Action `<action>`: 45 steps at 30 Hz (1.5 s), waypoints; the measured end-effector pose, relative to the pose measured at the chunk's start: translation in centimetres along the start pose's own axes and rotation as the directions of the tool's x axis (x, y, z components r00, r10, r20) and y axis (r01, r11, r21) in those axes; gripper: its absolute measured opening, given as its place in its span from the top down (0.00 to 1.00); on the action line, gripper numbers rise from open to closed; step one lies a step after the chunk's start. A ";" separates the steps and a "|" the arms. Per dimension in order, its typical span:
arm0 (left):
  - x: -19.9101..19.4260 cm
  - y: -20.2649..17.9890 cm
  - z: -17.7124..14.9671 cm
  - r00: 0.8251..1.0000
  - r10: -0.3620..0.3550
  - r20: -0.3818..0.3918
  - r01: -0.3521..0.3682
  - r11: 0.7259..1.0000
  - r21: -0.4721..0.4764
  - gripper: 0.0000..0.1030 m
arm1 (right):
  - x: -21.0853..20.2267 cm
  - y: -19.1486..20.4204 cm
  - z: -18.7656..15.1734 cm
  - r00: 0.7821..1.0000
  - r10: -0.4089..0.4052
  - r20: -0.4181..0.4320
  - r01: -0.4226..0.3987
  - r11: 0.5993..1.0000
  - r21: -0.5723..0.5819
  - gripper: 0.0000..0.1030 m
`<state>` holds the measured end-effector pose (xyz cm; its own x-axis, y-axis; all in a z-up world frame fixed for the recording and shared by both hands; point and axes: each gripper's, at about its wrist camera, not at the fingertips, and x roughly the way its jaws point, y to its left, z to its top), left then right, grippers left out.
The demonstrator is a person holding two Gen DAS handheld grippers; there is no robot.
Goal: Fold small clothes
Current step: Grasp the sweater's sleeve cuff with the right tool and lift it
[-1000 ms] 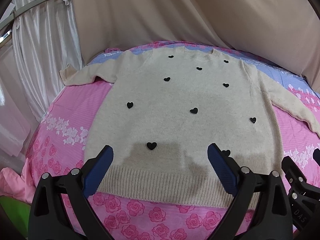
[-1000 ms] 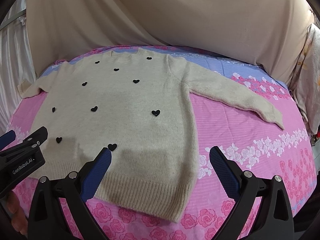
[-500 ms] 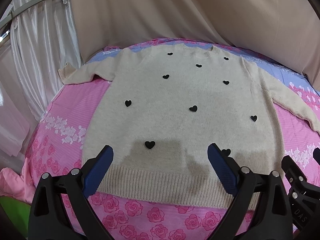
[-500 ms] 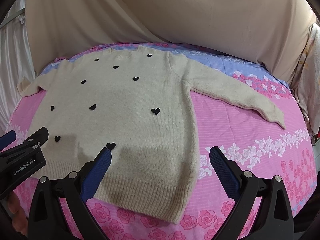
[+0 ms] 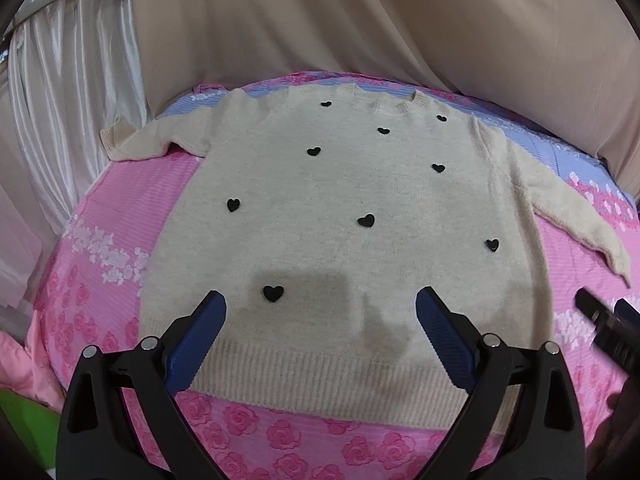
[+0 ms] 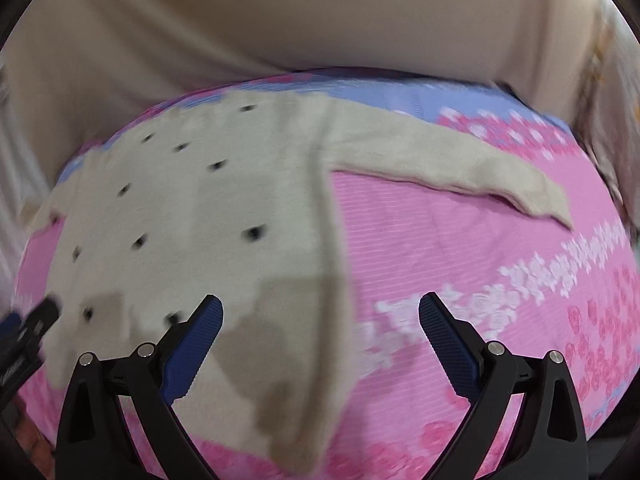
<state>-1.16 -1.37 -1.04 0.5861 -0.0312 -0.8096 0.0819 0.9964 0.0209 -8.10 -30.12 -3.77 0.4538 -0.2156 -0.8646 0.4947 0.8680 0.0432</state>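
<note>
A cream knit sweater [image 5: 340, 208] with small black hearts lies flat on the pink flowered bedsheet [image 5: 116, 216], both sleeves spread out. My left gripper [image 5: 320, 308] is open and empty, hovering over the sweater's lower middle near the ribbed hem [image 5: 320, 368]. My right gripper [image 6: 320, 312] is open and empty above the sweater's [image 6: 192, 220] right side edge, with the right sleeve [image 6: 452, 164] stretched out beyond it. The right wrist view is blurred by motion. The right gripper also shows at the right edge of the left wrist view [image 5: 608, 328].
Beige cloth [image 5: 360, 20] hangs behind the bed. White curtains [image 5: 60, 100] hang at the left. A pink garment [image 5: 16, 364] lies at the bed's lower left edge. The sheet turns blue [image 6: 420, 96] near the far edge.
My right gripper has swung to the right, so the sweater sits further left in its view and the sleeve is more central. The left gripper has barely moved. Both stay open.
</note>
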 end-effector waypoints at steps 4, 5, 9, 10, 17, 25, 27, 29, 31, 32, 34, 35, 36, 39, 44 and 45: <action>0.1 -0.8 0.6 1.000 -0.024 -0.014 0.024 0.999 -0.022 0.08 | 2.4 -10.3 3.4 1.000 -0.006 -0.007 0.008 0.965 0.261 0.06; 0.1 -1.1 0.7 1.000 -0.022 -0.013 0.021 1.000 -0.021 0.08 | 3.1 -13.1 4.3 1.000 -0.024 -0.011 0.026 0.947 0.319 0.06; 0.0 -2.5 1.2 1.000 0.004 -0.013 -0.004 1.000 -0.003 0.08 | 6.3 -22.4 6.6 0.999 -0.045 -0.017 0.047 0.860 0.509 0.09; 0.0 -2.7 1.3 1.000 0.013 -0.016 -0.013 1.000 -0.001 0.08 | 7.1 -23.9 7.0 0.998 -0.052 -0.027 0.058 0.839 0.540 0.11; 0.2 -3.1 2.0 0.997 0.075 -0.036 -0.075 0.997 0.001 0.08 | 12.3 -32.0 8.5 0.991 -0.100 -0.090 0.134 0.725 0.675 0.22; 1.4 -3.5 2.3 0.993 0.100 -0.063 -0.099 0.995 0.011 0.07 | 14.6 -31.8 9.5 0.987 -0.127 -0.095 0.158 0.767 0.622 0.85; 1.7 -3.7 2.4 0.993 0.092 -0.068 -0.091 0.996 0.017 0.07 | 14.5 -31.1 9.9 0.988 -0.122 -0.090 0.151 0.778 0.610 0.87; 1.9 -4.0 2.5 0.994 0.081 -0.067 -0.079 0.997 0.026 0.07 | 13.9 -30.0 10.7 0.987 -0.140 -0.073 0.157 0.804 0.573 0.87; 2.0 -4.1 2.6 0.996 0.068 -0.065 -0.066 0.997 0.033 0.07 | 13.2 -28.7 11.8 0.988 -0.145 -0.048 0.148 0.832 0.535 0.87; 2.0 -4.2 2.7 0.996 0.062 -0.065 -0.060 0.998 0.034 0.07 | 12.7 -27.8 12.5 0.990 -0.136 -0.031 0.132 0.846 0.516 0.87; 2.2 -4.3 2.9 0.997 0.047 -0.066 -0.045 0.998 0.033 0.07 | 11.8 -26.2 13.8 0.993 -0.114 -0.001 0.100 0.868 0.486 0.87; 2.2 -4.2 2.9 0.997 0.041 -0.065 -0.039 0.999 0.031 0.07 | 11.3 -25.1 14.7 0.995 -0.097 0.016 0.078 0.881 0.467 0.87; 2.2 -4.2 3.0 0.997 0.035 -0.063 -0.033 0.999 0.029 0.07 | 10.8 -23.9 15.4 0.996 -0.083 0.030 0.061 0.892 0.448 0.87; 2.3 -3.9 3.2 0.998 0.016 -0.058 -0.016 1.000 0.016 0.07 | 9.5 -19.5 17.9 0.997 -0.022 0.078 -0.009 0.929 0.369 0.87; 2.7 -2.7 3.3 0.998 -0.012 -0.058 0.010 0.999 -0.031 0.07 | 7.7 -9.8 22.2 0.985 0.133 0.109 -0.153 0.967 0.205 0.87; 2.8 -2.4 3.2 0.998 -0.017 -0.060 0.014 0.999 -0.043 0.07 | 7.4 -7.6 22.9 0.981 0.164 0.109 -0.180 0.969 0.168 0.87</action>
<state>2.90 -4.05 -1.48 0.5355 -0.0430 -0.8435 0.0555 0.9983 -0.0156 8.49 -48.59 0.93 0.6066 -0.1182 -0.7862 0.5222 0.8049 0.2819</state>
